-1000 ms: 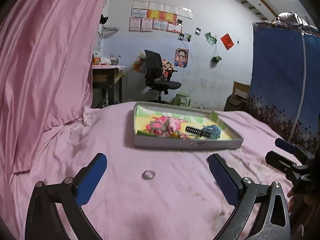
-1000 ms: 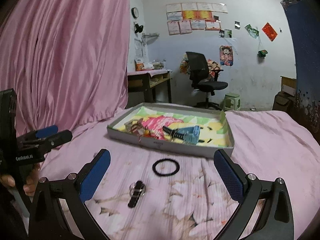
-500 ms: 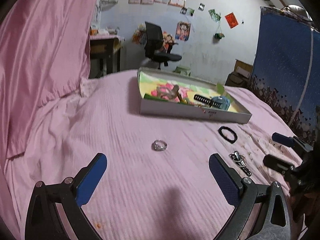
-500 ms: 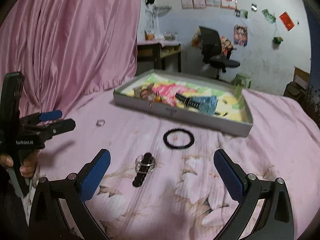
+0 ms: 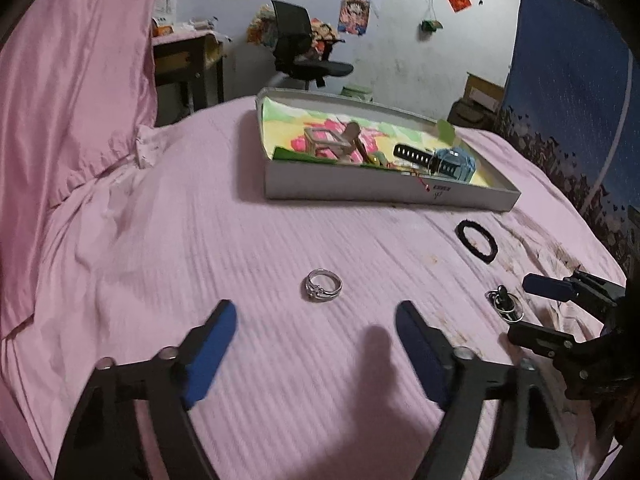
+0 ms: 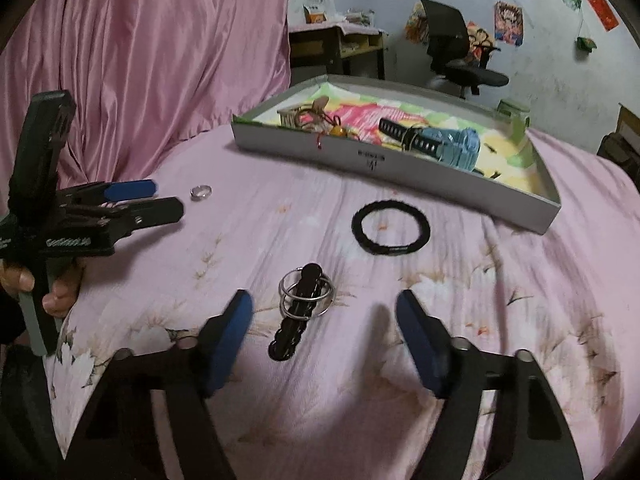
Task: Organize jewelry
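Small silver metal ring (image 5: 323,290) with stone setting: on the pink bed sheet (image 5: 200,240) at 12 o'clock of the left gripper (image 5: 316,336), light, hard, slippery; pinch across the band. Black beaded clip with steel key rings (image 6: 301,308): at 12 o'clock of the right gripper (image 6: 324,328), loose, jangly; take the stiff black body. Both grippers' jaws have just been closing, part-open, nothing held

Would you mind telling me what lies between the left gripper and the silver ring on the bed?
Nothing: in the left wrist view only bare pink bedsheet separates the left gripper from the silver ring.
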`<state>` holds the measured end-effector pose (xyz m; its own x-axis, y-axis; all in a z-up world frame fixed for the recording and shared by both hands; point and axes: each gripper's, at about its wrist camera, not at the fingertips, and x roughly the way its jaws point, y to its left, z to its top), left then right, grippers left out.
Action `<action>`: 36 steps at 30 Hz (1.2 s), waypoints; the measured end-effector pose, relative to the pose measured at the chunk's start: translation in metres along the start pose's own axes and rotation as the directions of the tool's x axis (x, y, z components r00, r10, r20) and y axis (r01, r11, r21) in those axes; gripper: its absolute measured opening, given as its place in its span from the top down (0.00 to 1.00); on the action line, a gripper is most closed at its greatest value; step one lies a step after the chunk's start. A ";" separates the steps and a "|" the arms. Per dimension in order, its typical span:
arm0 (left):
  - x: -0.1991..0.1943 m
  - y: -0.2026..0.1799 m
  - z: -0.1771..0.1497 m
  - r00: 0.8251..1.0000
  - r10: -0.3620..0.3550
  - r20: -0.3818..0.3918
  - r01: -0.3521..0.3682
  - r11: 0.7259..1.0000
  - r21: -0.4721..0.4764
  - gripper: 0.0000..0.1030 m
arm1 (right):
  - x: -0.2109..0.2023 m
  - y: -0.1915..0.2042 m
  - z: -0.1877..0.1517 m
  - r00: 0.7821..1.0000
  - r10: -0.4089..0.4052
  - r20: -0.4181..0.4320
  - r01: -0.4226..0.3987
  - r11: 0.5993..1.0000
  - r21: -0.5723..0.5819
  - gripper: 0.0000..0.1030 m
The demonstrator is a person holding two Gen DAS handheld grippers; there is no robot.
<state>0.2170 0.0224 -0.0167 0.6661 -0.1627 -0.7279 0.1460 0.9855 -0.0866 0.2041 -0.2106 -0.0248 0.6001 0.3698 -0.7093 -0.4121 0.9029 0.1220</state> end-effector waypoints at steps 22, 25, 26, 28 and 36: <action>0.014 -0.012 0.007 0.999 -0.015 -0.030 0.017 0.995 0.095 0.83 | 0.017 0.004 0.014 0.999 0.037 -0.035 -0.038 0.999 -0.027 0.75; 0.012 -0.012 0.007 1.000 -0.020 -0.019 0.021 0.995 0.098 0.83 | 0.018 0.005 0.016 0.999 0.040 -0.029 -0.041 0.999 -0.034 0.75; 0.011 -0.012 0.007 1.000 -0.022 -0.015 0.024 0.995 0.098 0.84 | 0.018 0.004 0.017 0.999 0.042 -0.024 -0.043 0.998 -0.035 0.75; 0.009 -0.013 0.007 1.000 -0.029 -0.005 0.029 0.994 0.101 0.99 | 0.017 0.005 0.018 0.999 0.047 -0.009 -0.047 0.998 -0.039 0.75; 0.011 -0.016 0.007 1.000 -0.029 -0.010 0.030 0.993 0.115 0.98 | 0.008 0.008 0.023 0.998 0.051 0.043 -0.049 0.997 -0.063 0.75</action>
<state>0.2273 0.0046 -0.0183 0.6544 -0.1910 -0.7317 0.2493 0.9680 -0.0297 0.2209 -0.1956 -0.0136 0.6073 0.4248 -0.6714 -0.4833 0.8682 0.1123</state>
